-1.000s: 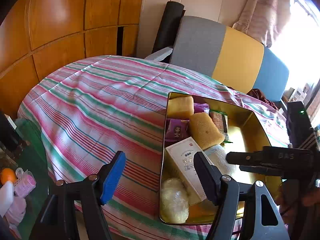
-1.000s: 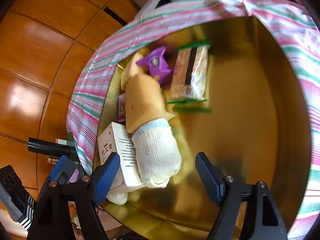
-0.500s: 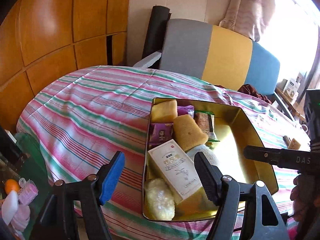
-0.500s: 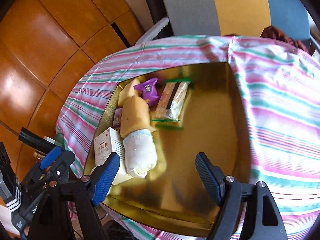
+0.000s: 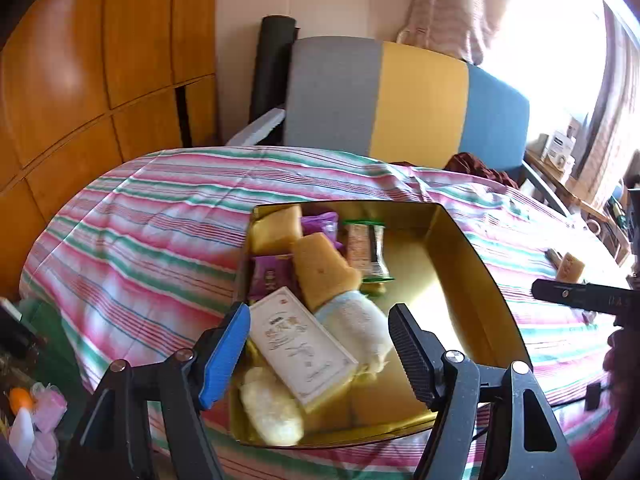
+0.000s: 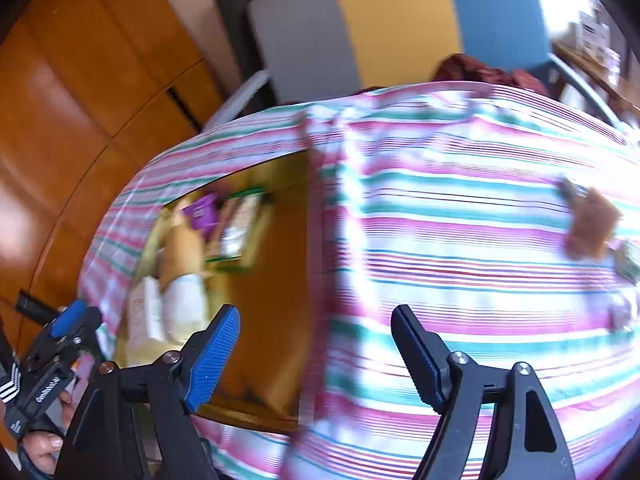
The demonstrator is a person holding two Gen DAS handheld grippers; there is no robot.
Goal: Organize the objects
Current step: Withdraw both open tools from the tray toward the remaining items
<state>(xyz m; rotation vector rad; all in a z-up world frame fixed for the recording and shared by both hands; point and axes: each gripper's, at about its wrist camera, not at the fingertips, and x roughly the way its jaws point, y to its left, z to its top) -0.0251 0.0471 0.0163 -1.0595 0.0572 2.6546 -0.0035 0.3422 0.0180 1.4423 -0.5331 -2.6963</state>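
— Where are your grippers just now?

— My right gripper (image 6: 316,350) has its jaws standing wide with nothing between them. It points down over the striped cloth (image 6: 460,240), just past the right wall of the gold tin (image 6: 276,320). That view is smeared, so small things are hard to read there. My left gripper (image 5: 314,346) is also wide and empty, hanging above the near end of the tin

— What is in the tin?

— Its left half is packed: a white box (image 5: 300,344) nearest me, a rolled pale towel (image 5: 356,324) touching its right side, a white puff (image 5: 268,408) in the near corner, a yellow sponge (image 5: 324,268) leaning on the towel, a second yellow block (image 5: 276,228) at the far corner, purple packets (image 5: 272,276) and a striped snack bar (image 5: 366,254). The right half is bare gold

— So which step is this?

— I judge it to be between items: nothing is held, and the right gripper faces the loose things that lie well apart from the tin. There is a brown piece (image 6: 590,226) far off on the cloth to the right, with something dark just beside it that I cannot make out

— What does the next move ask for?

— Most likely a reach across the cloth to that brown piece, lining the jaws on either side of it before closing, then carrying it to the bare half of the tin. The cloth is soft and rumpled, so I would close gently so as not to pinch the fabric
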